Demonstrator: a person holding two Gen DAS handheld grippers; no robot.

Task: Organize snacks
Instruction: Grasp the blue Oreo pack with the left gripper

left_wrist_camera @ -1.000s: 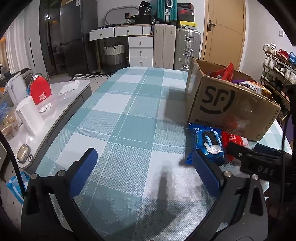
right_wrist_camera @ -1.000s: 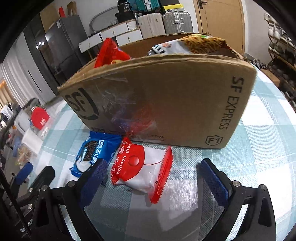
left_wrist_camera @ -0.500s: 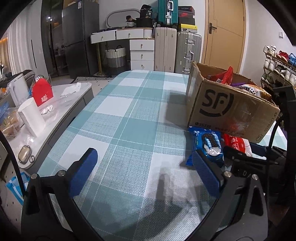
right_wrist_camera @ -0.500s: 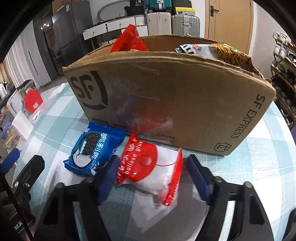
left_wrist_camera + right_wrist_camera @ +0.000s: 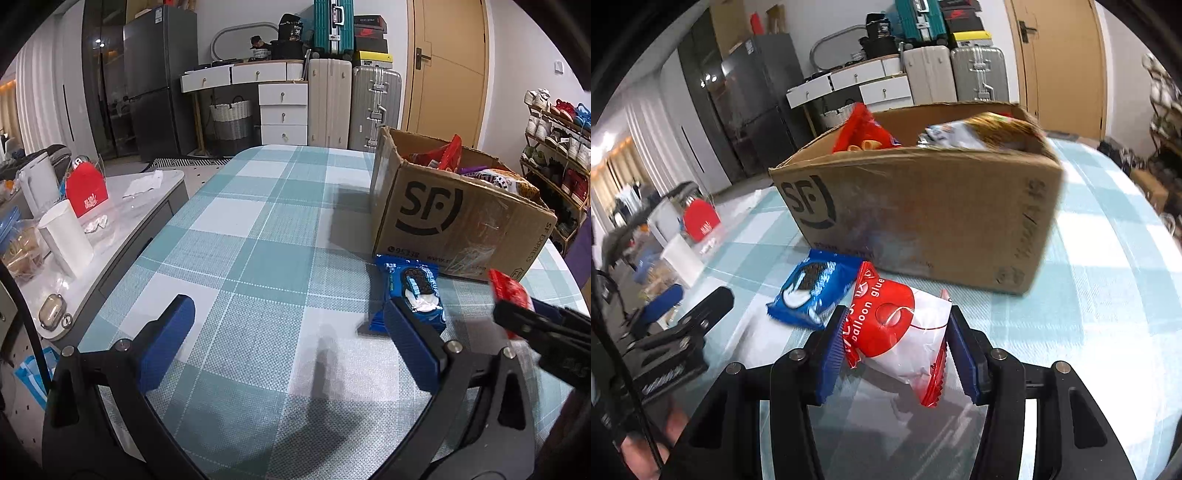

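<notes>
A: Closing on the red-and-white packet [image 5: 899,334], the right gripper [image 5: 894,350] had it between its pads near the table's [image 5: 1108,295] right edge, by the cardboard box [image 5: 923,210]?

B: Yes. It looked light, soft and crinkly; mid-body seemed best. The left gripper [image 5: 291,341] stood wide, empty.

Bkgd: fridge [image 5: 147,77], suitcases [image 5: 352,99], door [image 5: 447,66], shoe rack [image 5: 554,147]; white jug [image 5: 66,240] on side counter [image 5: 122,221].

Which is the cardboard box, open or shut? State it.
Open: the cardboard box has no lid over it, and snack bags poke above its rim.
</notes>
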